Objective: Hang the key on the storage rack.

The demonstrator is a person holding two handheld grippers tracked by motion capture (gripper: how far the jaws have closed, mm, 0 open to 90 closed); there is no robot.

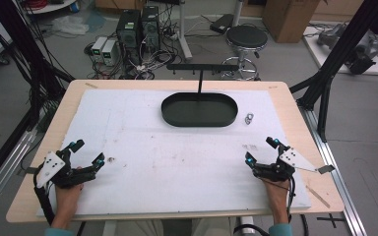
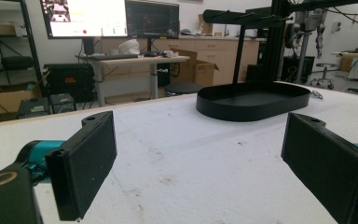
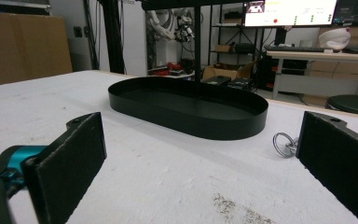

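A black oval tray [image 1: 177, 117] with an upright post and a crossbar [image 1: 203, 66] stands at the back middle of the white mat; it also appears as the tray [image 2: 256, 107] and the tray [image 3: 214, 126] in the gripper views. A small metal ring [image 1: 249, 118] lies on the mat just right of the tray, seen again as the ring [image 3: 284, 143]. My left gripper [image 1: 84, 153] rests near the front left, jaws wide open and empty, as does the left gripper [image 2: 200, 163]. My right gripper [image 1: 262, 150] sits at the front right, open and empty, like the right gripper [image 3: 205, 168].
The white mat [image 1: 177, 162] covers most of the wooden table [image 1: 295, 108]. A black stool [image 1: 246, 38], computer boxes [image 1: 138, 27] and cables stand on the floor behind the table. Black frame struts [image 1: 334, 59] rise at the right.
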